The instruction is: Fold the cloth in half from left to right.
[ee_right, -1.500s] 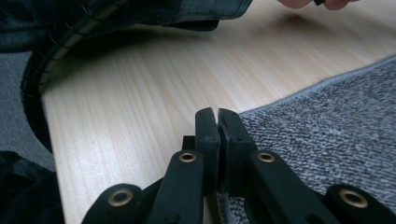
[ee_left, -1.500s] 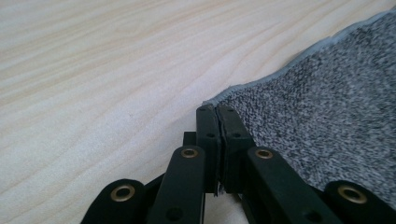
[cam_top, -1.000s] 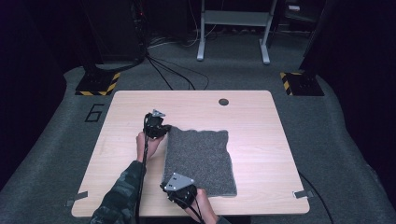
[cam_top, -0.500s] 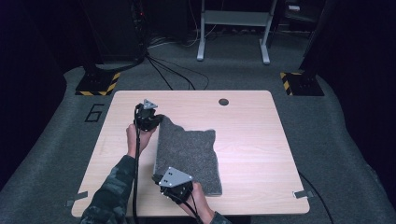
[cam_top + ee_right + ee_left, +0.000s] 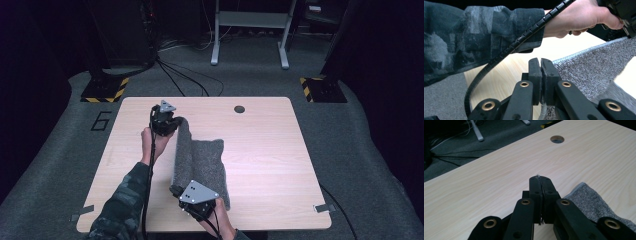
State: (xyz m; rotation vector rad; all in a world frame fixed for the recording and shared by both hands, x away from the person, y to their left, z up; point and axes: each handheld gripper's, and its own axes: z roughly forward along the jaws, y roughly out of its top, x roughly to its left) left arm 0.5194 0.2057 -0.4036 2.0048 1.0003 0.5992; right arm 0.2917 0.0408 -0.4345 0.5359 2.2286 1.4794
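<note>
A grey towel (image 5: pixel 200 162) lies on the wooden table (image 5: pixel 280 150), its left edge lifted off the surface into a ridge. My left gripper (image 5: pixel 172 122) is shut on the towel's far left corner; in the left gripper view the jaws (image 5: pixel 540 186) are pressed together on a thin edge of cloth, with towel (image 5: pixel 594 202) hanging to the right. My right gripper (image 5: pixel 176 191) is shut on the near left corner; in the right gripper view its jaws (image 5: pixel 540 72) pinch the towel (image 5: pixel 589 70), which stretches up toward the other hand (image 5: pixel 581 17).
A round cable hole (image 5: pixel 239 109) sits near the table's far edge. Black cables (image 5: pixel 180 80) and a metal stand (image 5: pixel 250 30) are on the floor behind. Yellow-black marked blocks (image 5: pixel 105 90) stand at both far corners. Bare tabletop spreads right of the towel.
Both grippers have risen with the towel's left edge, lifting it off the table. The towel has narrowed and bunched toward the left as its edge comes up.
</note>
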